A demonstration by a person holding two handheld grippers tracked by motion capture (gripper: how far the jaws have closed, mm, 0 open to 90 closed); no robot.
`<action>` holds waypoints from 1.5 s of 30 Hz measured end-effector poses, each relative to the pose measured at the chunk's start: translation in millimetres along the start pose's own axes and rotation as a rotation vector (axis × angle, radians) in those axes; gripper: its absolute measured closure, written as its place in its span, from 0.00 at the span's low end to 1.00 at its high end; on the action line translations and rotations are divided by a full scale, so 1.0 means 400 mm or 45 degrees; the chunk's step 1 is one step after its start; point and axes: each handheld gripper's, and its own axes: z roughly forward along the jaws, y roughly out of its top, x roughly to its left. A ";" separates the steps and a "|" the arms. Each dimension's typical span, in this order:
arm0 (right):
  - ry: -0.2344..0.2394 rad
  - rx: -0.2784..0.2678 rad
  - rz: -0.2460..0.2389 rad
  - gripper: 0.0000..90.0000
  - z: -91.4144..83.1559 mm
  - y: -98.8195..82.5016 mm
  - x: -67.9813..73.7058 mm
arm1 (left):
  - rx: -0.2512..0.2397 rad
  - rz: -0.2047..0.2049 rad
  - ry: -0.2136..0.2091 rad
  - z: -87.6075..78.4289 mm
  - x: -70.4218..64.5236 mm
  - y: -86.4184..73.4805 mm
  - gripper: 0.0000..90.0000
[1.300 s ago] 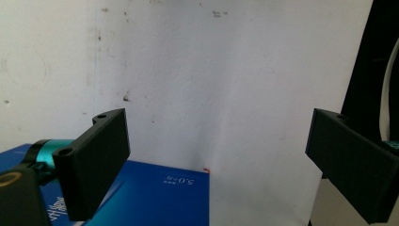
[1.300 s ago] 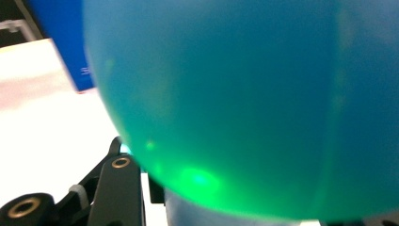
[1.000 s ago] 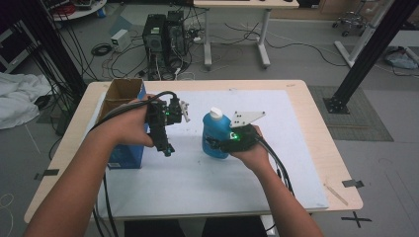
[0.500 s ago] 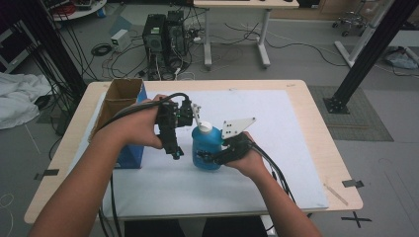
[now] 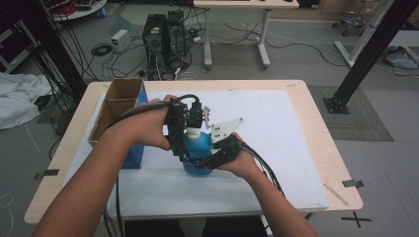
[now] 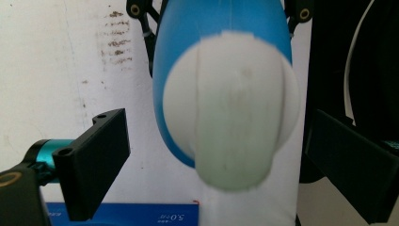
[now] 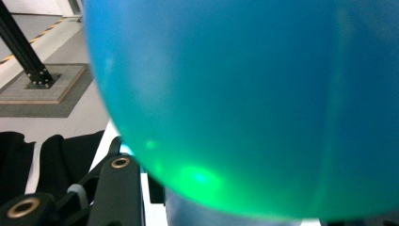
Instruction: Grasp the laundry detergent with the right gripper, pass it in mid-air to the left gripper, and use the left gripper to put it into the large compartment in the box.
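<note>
Right gripper view: blue bottle (image 7: 254, 94) hides right tool's jaws.

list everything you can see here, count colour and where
bottle: 1, blue with a white cap, upright mid-table between the grippers
box: 1, brown cardboard with blue side, open, left part of table
table: 1, light wood with a white sheet on top
computer towers: 2, black, floor beyond table
cloth: 1, white, floor at far left
desk: 1, pale, floor at back
left gripper: 1, black, over the cap, jaws open on either side of it
right gripper: 1, black, at the bottle's body; grip unclear
hands: 2, each holding a gripper
</note>
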 end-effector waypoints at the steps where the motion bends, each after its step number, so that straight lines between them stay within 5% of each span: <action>1: 0.004 -0.002 -0.003 0.52 0.004 0.002 0.000 | 0.000 0.001 -0.002 0.002 0.000 0.001 0.08; 25: 0.060 -0.001 -0.033 0.52 0.045 0.033 0.002 | 0.101 0.023 0.015 0.030 -0.009 0.013 0.08; 45: 0.059 -0.001 -0.030 0.52 0.051 0.036 0.001 | 0.120 0.042 0.035 0.031 -0.010 0.014 0.22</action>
